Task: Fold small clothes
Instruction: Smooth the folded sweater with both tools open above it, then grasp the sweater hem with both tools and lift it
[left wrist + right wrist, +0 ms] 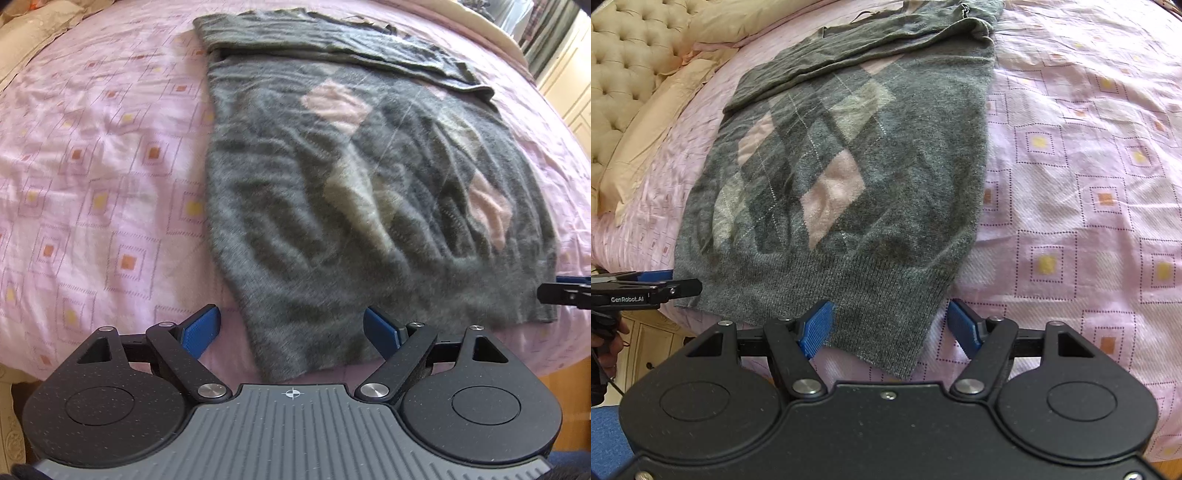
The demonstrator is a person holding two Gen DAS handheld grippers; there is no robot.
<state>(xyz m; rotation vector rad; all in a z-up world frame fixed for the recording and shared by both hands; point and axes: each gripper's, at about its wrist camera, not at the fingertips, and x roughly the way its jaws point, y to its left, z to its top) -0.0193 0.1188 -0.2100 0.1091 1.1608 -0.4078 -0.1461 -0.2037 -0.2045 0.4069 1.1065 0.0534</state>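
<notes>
On the pink patterned bedspread (1089,177) a grey argyle sweater (849,177) is laid flat, ribbed hem nearest the edge of the bed, with its sleeves folded across the far end as a grey band (332,40). The hem's two near corners are being lined up by the two grippers. The left gripper (291,332) is held wide open around one hem corner, blue pads well apart, nothing yet gripped. The right gripper (890,325) is likewise spread wide, the other hem corner lying between its pads and touching at least the left one; no cloth is pinched.

Trouble is easily foreseen here. If only the upper layer of knit is caught when the jaws shut, the sweater would likely be peeled apart rather than folded. If the bedspread is nipped along with the hem, it could be dragged up with the garment. An uneven lift by the two sides would probably skew the fold, and the loosely laid sleeves could be shaken out of place.

The bedspread is soft and creased, printed with small squares. Beige pillows (657,122) and a tufted headboard (624,66) are seen at one side in the right wrist view; pale cupboard doors (565,96) are glimpsed beyond the bed in the left wrist view.
</notes>
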